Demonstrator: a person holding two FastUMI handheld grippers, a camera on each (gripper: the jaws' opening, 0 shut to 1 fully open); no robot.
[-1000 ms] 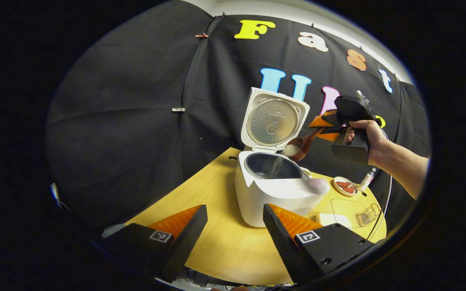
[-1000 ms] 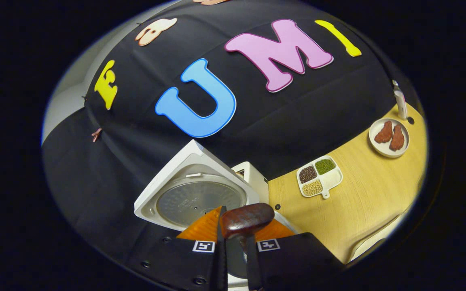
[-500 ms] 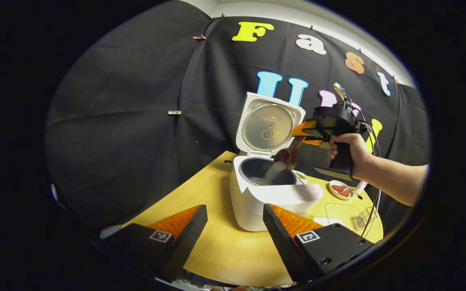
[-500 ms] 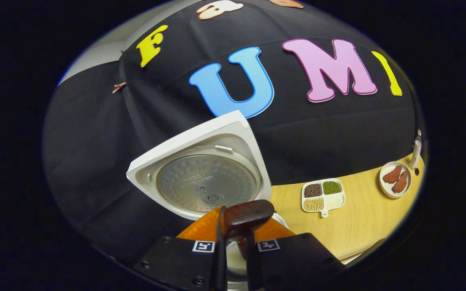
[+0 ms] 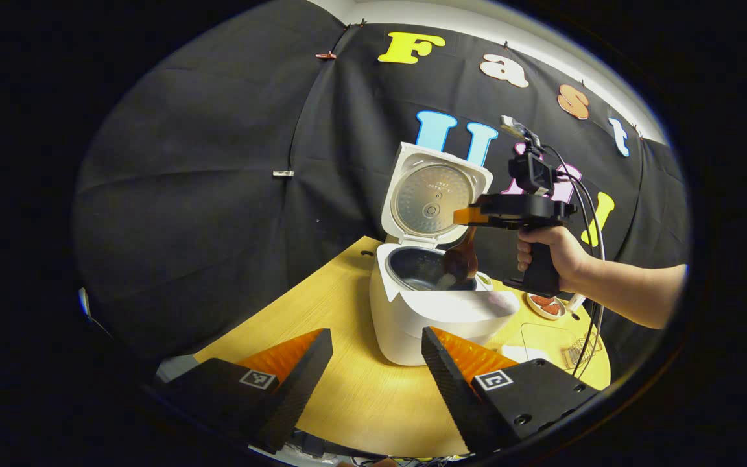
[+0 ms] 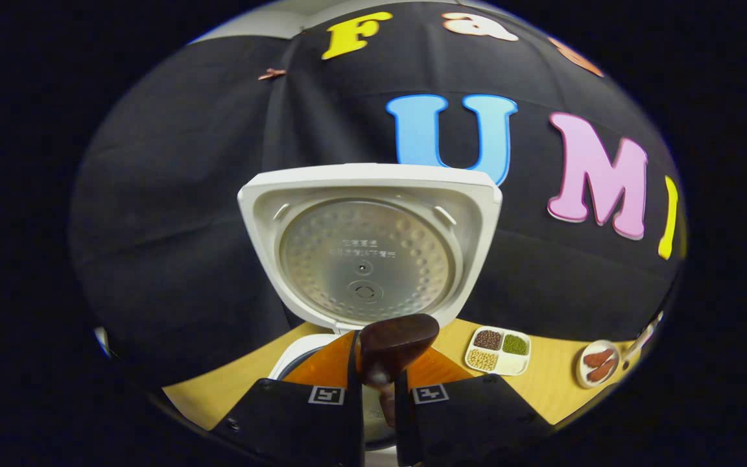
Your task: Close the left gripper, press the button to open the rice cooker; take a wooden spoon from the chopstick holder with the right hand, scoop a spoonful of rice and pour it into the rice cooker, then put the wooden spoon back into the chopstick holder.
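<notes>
Spoon [image 5: 461,261] tipped lower; bowl hides inside cooker [image 5: 425,305].

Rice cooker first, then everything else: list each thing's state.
rice cooker: open
lid: raised upright
wooden spoon: tipped bowl-down over the pot, gripped
right tool: shut on the spoon handle
left tool: open, holding nothing
divided dish: three sections filled

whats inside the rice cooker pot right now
In the left gripper view, the wooden spoon bowl hangs tipped inside the open rice cooker, held by the right gripper. The near rim hides the pot's floor, so any rice there can't be seen.
</notes>
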